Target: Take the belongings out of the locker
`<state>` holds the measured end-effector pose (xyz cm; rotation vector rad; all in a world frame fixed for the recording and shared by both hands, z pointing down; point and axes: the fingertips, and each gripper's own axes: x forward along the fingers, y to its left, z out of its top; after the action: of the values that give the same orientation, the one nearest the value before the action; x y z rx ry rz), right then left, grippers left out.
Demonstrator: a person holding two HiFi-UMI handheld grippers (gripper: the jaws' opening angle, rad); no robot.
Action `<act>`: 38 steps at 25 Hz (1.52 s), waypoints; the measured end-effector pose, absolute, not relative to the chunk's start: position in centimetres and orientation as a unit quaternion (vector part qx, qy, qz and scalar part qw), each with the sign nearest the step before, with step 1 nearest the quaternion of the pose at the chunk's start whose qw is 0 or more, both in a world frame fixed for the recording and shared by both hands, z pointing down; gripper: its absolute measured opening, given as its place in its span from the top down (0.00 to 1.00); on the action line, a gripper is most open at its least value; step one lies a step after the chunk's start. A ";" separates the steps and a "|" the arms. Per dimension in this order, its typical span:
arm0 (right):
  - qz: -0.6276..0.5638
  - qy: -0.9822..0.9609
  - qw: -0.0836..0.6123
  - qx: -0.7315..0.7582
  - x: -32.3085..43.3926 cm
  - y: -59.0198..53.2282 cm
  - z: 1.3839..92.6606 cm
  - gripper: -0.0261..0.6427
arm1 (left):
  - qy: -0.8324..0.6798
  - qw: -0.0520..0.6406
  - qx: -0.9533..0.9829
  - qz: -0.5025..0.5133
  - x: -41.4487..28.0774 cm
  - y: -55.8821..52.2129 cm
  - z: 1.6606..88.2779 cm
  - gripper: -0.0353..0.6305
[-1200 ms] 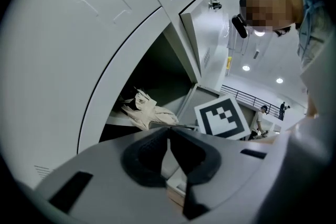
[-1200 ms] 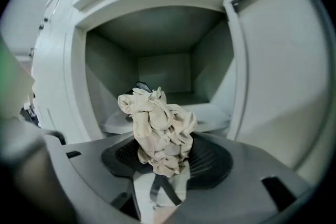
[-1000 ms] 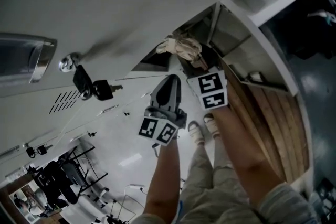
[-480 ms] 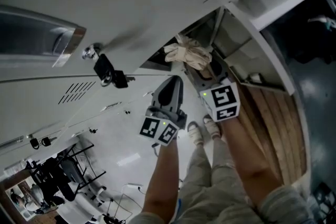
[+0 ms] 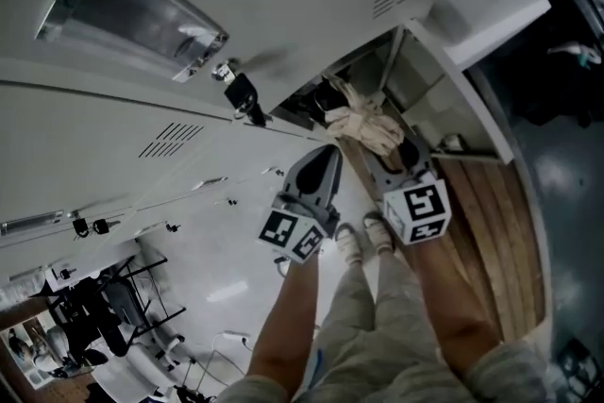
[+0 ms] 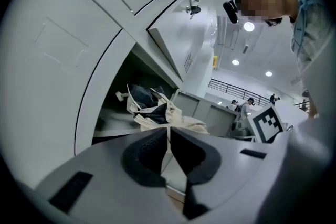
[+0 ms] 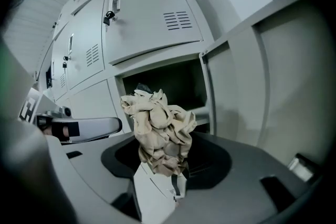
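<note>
Right gripper view shows the cream cloth bag [image 7: 157,123] bunched into a tight wad and clamped by the right gripper [image 7: 164,160]. Its jaws stand about half apart, with the pads pressing on the fabric. The wad sits just outside the mouth of the open locker [image 7: 173,81]. Left gripper view shows the bag's loose part reaching back toward the shelf, with a dark item [image 6: 140,96] lying in or against it, so removal is judged incomplete. Recommended handling: draw the wad straight out of the opening with the grip unchanged. Watch that the loose fabric and straps clear the shelf edge without pulling the dark item off uncontrolled. The left gripper [image 6: 169,136] has its jaws closed together just beside the bag; whether a thin strap is nipped between them cannot be told. It looks well placed to support the hanging part or to fetch the dark item afterwards. Obstructions: the open door [image 5: 462,90] stands close on the right of the withdrawal path, and a key bunch [image 5: 241,94] hangs from the neighbouring door on the left. Wooden boards [image 5: 491,241] and the person's shoes [image 5: 352,241] lie below.
</note>
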<state>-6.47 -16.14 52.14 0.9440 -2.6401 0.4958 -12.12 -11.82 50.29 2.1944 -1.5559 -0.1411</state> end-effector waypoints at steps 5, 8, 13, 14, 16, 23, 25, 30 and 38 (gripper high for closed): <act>0.179 -0.919 0.133 0.325 -4.9 -14.6 49.8 0.62 | -0.540 0.216 0.812 -0.038 -10.9 -10.6 48.5 0.94; 0.172 -0.920 0.120 0.331 -3.5 -14.1 48.2 0.62 | -0.529 0.214 0.821 -0.029 -10.2 -9.3 47.2 0.94; 0.161 -0.926 0.109 0.324 -1.9 -13.1 44.7 0.62 | -0.503 0.232 0.831 -0.047 -9.2 -7.4 44.6 0.93; 0.157 -0.928 0.109 0.321 -1.6 -12.9 44.1 0.62 | -0.494 0.245 0.832 -0.063 -8.9 -7.1 43.8 0.89; 0.152 -0.931 0.108 0.313 -1.3 -12.2 42.8 0.62 | -0.469 0.277 0.833 -0.095 -8.2 -6.7 42.5 0.77; 0.130 -0.950 0.100 0.265 -1.2 -9.1 38.7 0.62 | -0.399 0.350 0.834 -0.153 -6.0 -6.7 38.4 0.32; 0.126 -0.956 0.097 0.248 -1.5 -8.0 37.8 0.62 | -0.395 0.348 0.835 -0.160 -5.7 -6.8 37.2 0.32; 0.115 -0.966 0.099 0.211 -2.3 -5.6 36.5 0.62 | -0.403 0.337 0.832 -0.179 -5.8 -6.8 35.0 0.32; 0.084 -0.972 0.122 0.182 -2.9 -3.7 36.6 0.62 | -0.427 0.316 0.824 -0.197 -6.1 -6.5 33.8 0.32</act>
<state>-2.89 -3.74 36.57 0.5323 -2.8364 0.2447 -6.06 -6.45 33.80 2.1693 -1.1249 -0.5187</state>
